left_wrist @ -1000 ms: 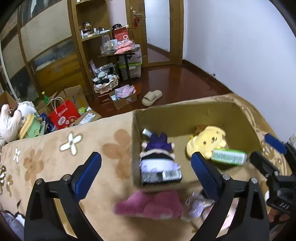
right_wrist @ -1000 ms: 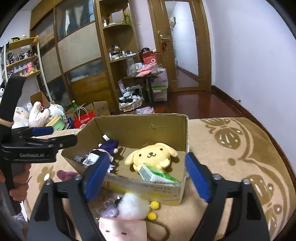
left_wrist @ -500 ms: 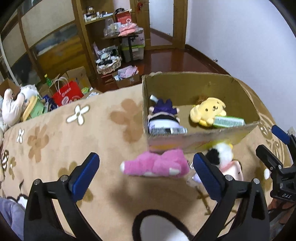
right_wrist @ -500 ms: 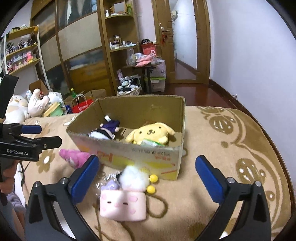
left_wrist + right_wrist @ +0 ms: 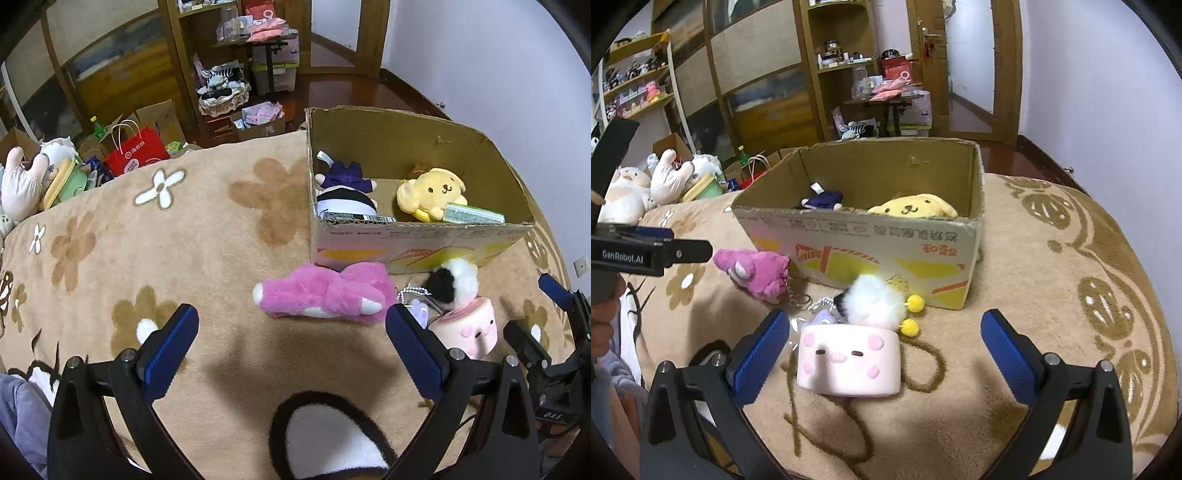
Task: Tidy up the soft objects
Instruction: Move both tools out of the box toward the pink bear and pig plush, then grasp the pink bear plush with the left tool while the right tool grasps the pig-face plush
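Observation:
A pink plush (image 5: 325,295) lies on the flowered blanket in front of a cardboard box (image 5: 406,251). My left gripper (image 5: 290,319) hovers open just short of it, nothing between its pads. To the right lie a black-and-white pompom (image 5: 454,282) and a pale pink squishy toy with a face (image 5: 849,363). That toy sits ahead of my open right gripper (image 5: 884,321), between the lines of its fingers and untouched. Inside the box (image 5: 868,251) rest a yellow dog plush (image 5: 916,206), a purple-dressed doll (image 5: 343,188) and a green packet (image 5: 472,214).
A black-rimmed white plush piece (image 5: 325,435) lies under the left gripper. Keychain rings (image 5: 798,299) and yellow balls (image 5: 910,314) trail by the pompom. Beyond the bed's far edge stand plush toys (image 5: 22,181), a red bag (image 5: 136,155) and shelves.
Both grippers have drawn back from the box and tipped downward, and their jaws stand a little wider. The pink plush and the squishy toy now lie ahead of the fingers.

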